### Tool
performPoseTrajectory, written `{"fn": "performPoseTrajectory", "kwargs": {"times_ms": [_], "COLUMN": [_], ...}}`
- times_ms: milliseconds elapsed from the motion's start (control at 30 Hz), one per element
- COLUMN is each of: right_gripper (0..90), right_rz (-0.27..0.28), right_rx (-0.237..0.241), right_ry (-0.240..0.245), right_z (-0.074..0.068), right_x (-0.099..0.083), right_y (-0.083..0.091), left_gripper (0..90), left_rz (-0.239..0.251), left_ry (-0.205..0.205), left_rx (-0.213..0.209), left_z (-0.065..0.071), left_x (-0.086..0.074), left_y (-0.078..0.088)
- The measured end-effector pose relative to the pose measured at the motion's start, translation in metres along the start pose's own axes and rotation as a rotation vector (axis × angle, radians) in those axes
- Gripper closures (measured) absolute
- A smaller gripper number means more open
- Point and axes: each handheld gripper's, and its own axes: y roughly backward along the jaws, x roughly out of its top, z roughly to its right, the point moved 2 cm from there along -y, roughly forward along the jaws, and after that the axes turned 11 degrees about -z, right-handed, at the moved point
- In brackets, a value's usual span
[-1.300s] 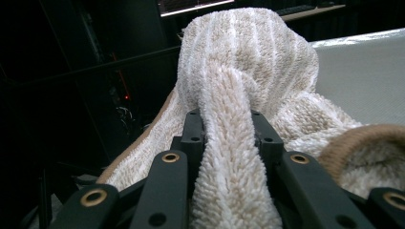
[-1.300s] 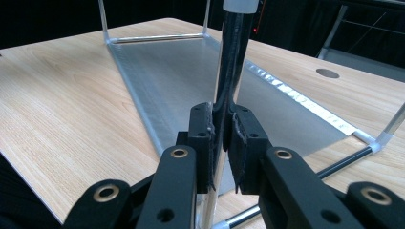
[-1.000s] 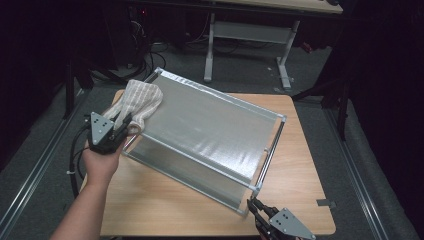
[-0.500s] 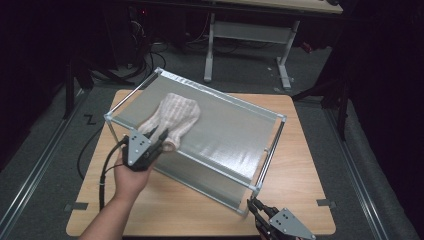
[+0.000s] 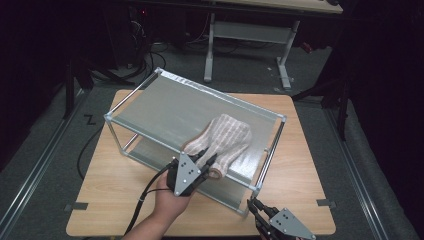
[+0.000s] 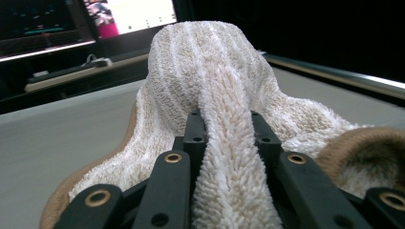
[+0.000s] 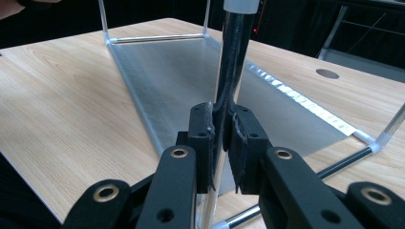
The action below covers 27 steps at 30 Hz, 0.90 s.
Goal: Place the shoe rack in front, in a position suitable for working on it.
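A beige striped towel (image 5: 226,138) lies bunched on the grey top shelf (image 5: 165,107) of a metal-framed rack, near its front right end. My left gripper (image 5: 207,160) is at the towel's near edge, shut on a fold of it. In the left gripper view the jaws pinch a ridge of the towel (image 6: 210,62) that runs up from between them, the left gripper (image 6: 224,125) low over the shelf. My right gripper (image 5: 254,206) is shut on the rack's front right corner post (image 7: 235,52), the right gripper (image 7: 220,119) clamping it just above the table.
The rack stands on a wooden table (image 5: 107,190), with a lower shelf (image 7: 186,76) under the top one. Bare wood lies in front and to the right. A desk frame (image 5: 245,35) and cables (image 5: 145,55) are on the floor behind.
My left gripper has dragged the towel across the top shelf, from the far left corner toward the front right. The right gripper has stayed on the post.
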Motion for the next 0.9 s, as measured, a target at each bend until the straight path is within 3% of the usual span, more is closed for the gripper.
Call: {"fn": "performPoseTrajectory", "kwargs": {"times_ms": [267, 433, 633, 800, 900], "right_gripper": [80.0, 80.0, 80.0, 80.0, 80.0], "right_rz": [0.000, -0.001, -0.003, -0.004, 0.000], "right_rx": [0.002, 0.002, -0.001, -0.001, 0.000], "right_ry": [0.003, 0.005, 0.007, 0.006, 0.002], "right_z": [0.000, 0.000, 0.000, 0.000, -0.001], "right_x": [0.000, 0.000, 0.000, 0.000, 0.000], "right_y": [0.000, 0.000, 0.000, 0.000, 0.000], "left_gripper": [74.0, 73.9, 73.8, 74.8, 75.3], "left_rz": [0.027, 0.047, 0.064, 0.087, 0.141], "left_ry": [-0.032, -0.024, -0.031, -0.027, -0.010], "left_rx": [-0.062, -0.120, -0.130, -0.148, -0.159], "left_z": [0.036, 0.056, 0.063, 0.058, 0.053], "left_x": [0.009, 0.014, 0.015, 0.013, 0.015], "left_y": [-0.005, -0.005, -0.003, 0.004, 0.016]}}
